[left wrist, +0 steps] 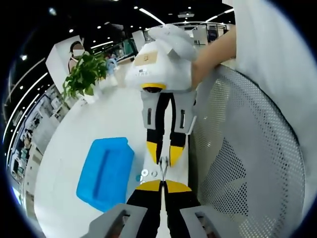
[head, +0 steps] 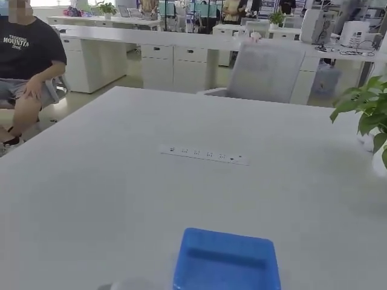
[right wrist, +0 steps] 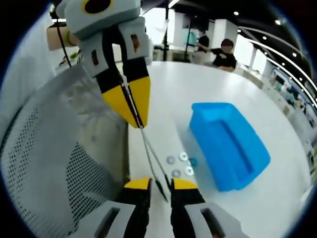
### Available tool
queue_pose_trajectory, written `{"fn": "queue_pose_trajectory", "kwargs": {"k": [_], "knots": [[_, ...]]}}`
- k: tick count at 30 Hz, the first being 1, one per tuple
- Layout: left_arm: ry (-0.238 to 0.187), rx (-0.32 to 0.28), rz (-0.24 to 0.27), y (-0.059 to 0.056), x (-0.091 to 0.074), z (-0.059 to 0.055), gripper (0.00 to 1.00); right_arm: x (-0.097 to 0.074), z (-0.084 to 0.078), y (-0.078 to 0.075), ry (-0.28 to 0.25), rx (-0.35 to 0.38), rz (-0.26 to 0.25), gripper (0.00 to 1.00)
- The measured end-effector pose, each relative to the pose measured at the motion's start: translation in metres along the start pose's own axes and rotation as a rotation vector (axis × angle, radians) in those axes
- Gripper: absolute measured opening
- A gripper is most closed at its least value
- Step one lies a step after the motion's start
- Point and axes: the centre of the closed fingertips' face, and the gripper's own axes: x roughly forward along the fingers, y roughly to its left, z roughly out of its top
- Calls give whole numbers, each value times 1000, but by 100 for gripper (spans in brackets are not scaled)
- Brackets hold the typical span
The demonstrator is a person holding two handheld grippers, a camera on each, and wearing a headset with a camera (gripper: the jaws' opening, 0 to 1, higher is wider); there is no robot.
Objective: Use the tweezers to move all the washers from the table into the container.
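A blue container [head: 227, 260] stands on the white table [head: 121, 199], near its front edge. Several small silver washers [right wrist: 184, 156] lie on the table beside the container [right wrist: 230, 144], between it and the grippers. In the left gripper view these washers [left wrist: 144, 172] sit just left of the jaws, next to the container [left wrist: 105, 171]. My left gripper [right wrist: 134, 111] is shut on thin metal tweezers [right wrist: 148, 148], whose two legs spread toward my right gripper [right wrist: 160, 186]. The right jaws stand narrowly apart with the legs' ends between them. From the left gripper [left wrist: 162, 186], the tweezers [left wrist: 163, 171] run to the right gripper [left wrist: 164, 157].
A grey mesh chair back [right wrist: 59, 148] rises close beside both grippers at the table's edge. A power strip [head: 204, 154] is set in the table's middle. Another chair [head: 263, 71] stands at the far side, a plant [head: 363, 112] at the right, a seated person [head: 27, 60] at the left.
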Motion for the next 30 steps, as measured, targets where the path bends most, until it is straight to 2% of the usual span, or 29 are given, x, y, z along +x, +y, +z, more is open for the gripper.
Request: {"fn": "queue_pose_trajectory", "kwargs": {"k": [4,9,19,26,30], "knots": [[-12,1,7,-1,-2,6,0,2,-3,-2,-2,9,5,9],[-21,-3,14,-1,-6,8,0,5,4,-3,-31,65,20,8],[-16,20,13,14,-21,14,0,21,33,-5,-69,-14,31,7],[-10,6,-1,20,-21,11,0,24,37,-8,-85,-10,42,7],[-14,-34,-24,24,-22,11,0,24,37,-8,-96,15,49,7]]}}
